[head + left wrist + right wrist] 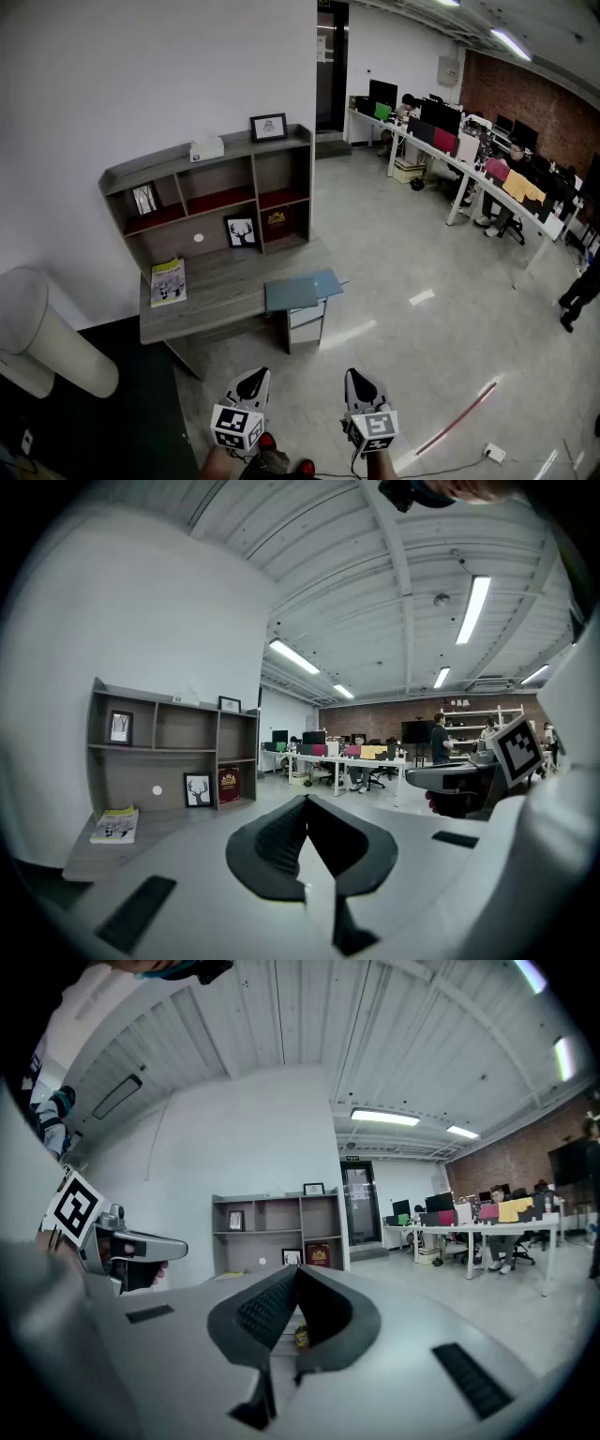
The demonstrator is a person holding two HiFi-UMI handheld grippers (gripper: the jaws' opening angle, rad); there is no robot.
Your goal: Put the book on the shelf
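Nearest, held left gripper (253, 379) and right gripper (359, 380) low, side by side and roughly level, each clenched tight on nothing, likely a carrying pose with nothing yet within reach. Farther off and to the left, found the yellow-green book (169, 281) lying flat on the left end of the grey desk (234, 281), well apart from both grippers and seemingly open to a grasp from its near edge. Beyond it, against the white wall (141, 75), noted the shelf unit (253, 183) with a framed deer picture (241, 231) in one compartment and room in others, presumably the book's destination.
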